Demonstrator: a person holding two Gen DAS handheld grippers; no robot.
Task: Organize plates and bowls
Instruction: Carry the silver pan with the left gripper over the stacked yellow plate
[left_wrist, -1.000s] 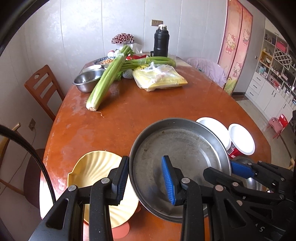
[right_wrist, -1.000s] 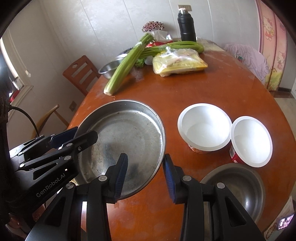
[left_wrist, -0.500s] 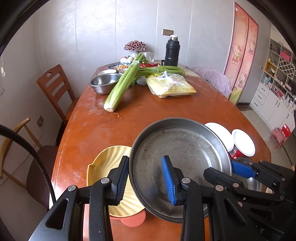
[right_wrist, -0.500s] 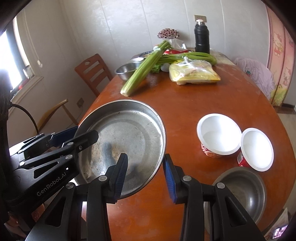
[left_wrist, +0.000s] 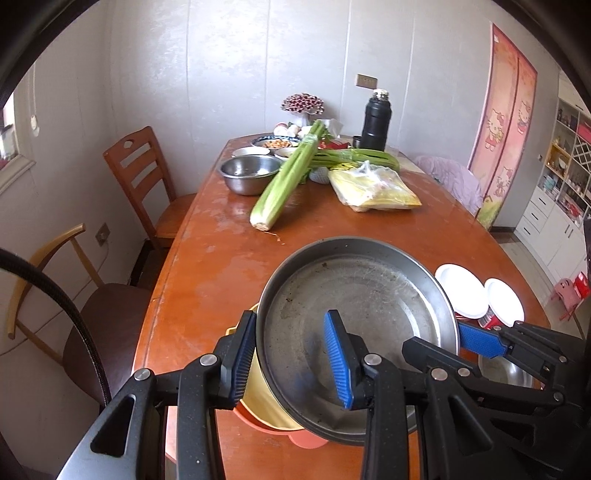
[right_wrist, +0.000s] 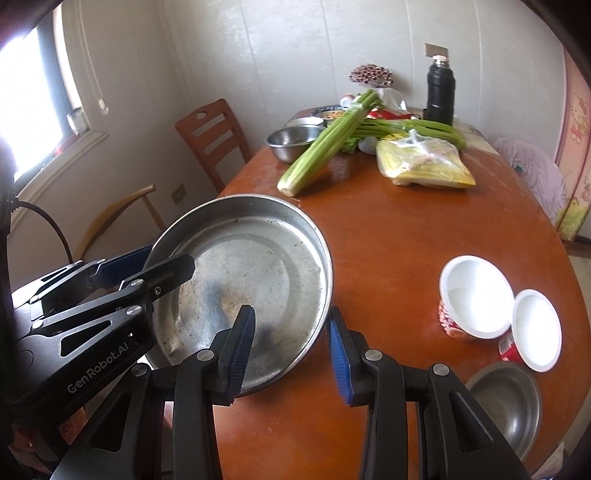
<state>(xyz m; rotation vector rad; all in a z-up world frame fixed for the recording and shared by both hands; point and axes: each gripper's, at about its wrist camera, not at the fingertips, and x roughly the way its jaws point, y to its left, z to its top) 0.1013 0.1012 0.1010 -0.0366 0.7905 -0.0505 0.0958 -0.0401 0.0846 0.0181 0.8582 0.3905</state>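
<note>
A large round steel pan hangs tilted above the near end of the brown table. My left gripper straddles its left rim, one finger outside and one inside. My right gripper straddles its right rim the same way; the pan fills the left of the right wrist view. Both grippers grip the rim and hold the pan up. Under the pan lie a yellow shell-shaped plate and an orange plate, mostly hidden. Two white bowls and a small steel bowl stand on the right.
At the far end lie celery, a yellow bag, a steel bowl, small dishes and a black thermos. Wooden chairs stand along the table's left side, by the wall.
Both grippers have lifted the steel pan and tilted its far side up. The table and the yellow plate now appear farther below, and the pan covers more of the plate.
</note>
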